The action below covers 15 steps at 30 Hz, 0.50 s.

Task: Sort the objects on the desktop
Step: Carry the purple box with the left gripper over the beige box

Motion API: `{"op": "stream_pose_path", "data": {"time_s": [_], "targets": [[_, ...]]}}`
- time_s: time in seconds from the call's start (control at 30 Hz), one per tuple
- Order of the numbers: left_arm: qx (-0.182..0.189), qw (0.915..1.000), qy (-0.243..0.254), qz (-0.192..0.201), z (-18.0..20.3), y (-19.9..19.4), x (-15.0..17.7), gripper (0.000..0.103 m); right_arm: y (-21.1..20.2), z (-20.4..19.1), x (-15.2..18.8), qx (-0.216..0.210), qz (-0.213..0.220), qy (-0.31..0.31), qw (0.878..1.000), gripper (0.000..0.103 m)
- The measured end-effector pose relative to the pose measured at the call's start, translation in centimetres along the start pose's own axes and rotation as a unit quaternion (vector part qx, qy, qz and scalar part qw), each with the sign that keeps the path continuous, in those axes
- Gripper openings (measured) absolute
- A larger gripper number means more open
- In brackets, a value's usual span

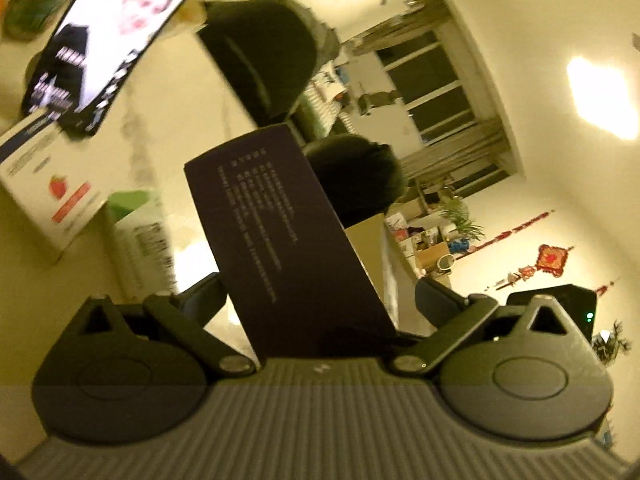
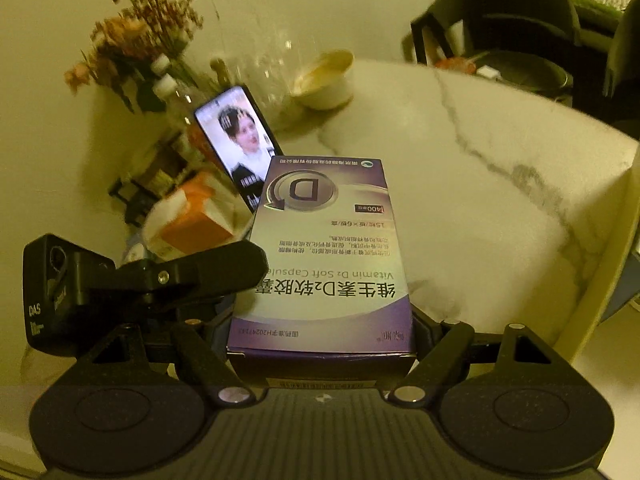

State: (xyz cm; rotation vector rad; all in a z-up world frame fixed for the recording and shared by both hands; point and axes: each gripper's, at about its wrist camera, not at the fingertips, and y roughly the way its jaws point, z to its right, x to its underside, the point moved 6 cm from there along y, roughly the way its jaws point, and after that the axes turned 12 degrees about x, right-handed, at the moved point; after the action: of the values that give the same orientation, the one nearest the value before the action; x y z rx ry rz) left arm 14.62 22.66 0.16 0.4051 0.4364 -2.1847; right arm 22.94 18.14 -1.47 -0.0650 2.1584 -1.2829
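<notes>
A purple vitamin D box [image 2: 324, 256] hangs above the white marble table [image 2: 492, 208], held at its near end by my right gripper [image 2: 320, 320], which is shut on its two sides. My left gripper [image 1: 320, 300] comes in from the left and straddles the same box [image 1: 280, 220], of which the left wrist view shows a dark printed side. Its jaws stand wide, with a gap between the right finger [image 1: 436, 300] and the box. In the right wrist view one left finger [image 2: 208, 272] lies over the box's left edge.
A lit phone [image 2: 236, 140] leans behind the box, beside an orange-and-white box [image 2: 192, 220], dried flowers [image 2: 132, 40] and a pale bowl [image 2: 324, 80]. A white strawberry-print box [image 1: 52, 188] and a green-topped carton [image 1: 140, 236] stand nearby. Black chairs [image 2: 500, 12] flank the table's far right edge.
</notes>
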Motion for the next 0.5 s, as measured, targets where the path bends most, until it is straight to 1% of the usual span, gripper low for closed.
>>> {"op": "stream_pose_path", "data": {"time_s": [0.13, 0.3, 0.5], "targets": [[0.016, 0.9998, 0.014, -0.003, 1.7, 1.3, -0.1, 0.095, -2.3, 0.7, 0.1, -0.004, 0.037, 0.016, 0.999, 0.083], [0.023, 0.9986, 0.043, -0.02, 3.8, 3.6, 0.2, 0.094, -5.1, 2.0, 0.9, 0.008, 0.089, 0.043, 0.995, 0.083], [0.04, 0.9966, 0.059, -0.041, 5.5, 6.3, 0.6, 0.093, -7.5, 4.4, 1.9, 0.02, 0.121, 0.077, 0.989, 0.083]]}}
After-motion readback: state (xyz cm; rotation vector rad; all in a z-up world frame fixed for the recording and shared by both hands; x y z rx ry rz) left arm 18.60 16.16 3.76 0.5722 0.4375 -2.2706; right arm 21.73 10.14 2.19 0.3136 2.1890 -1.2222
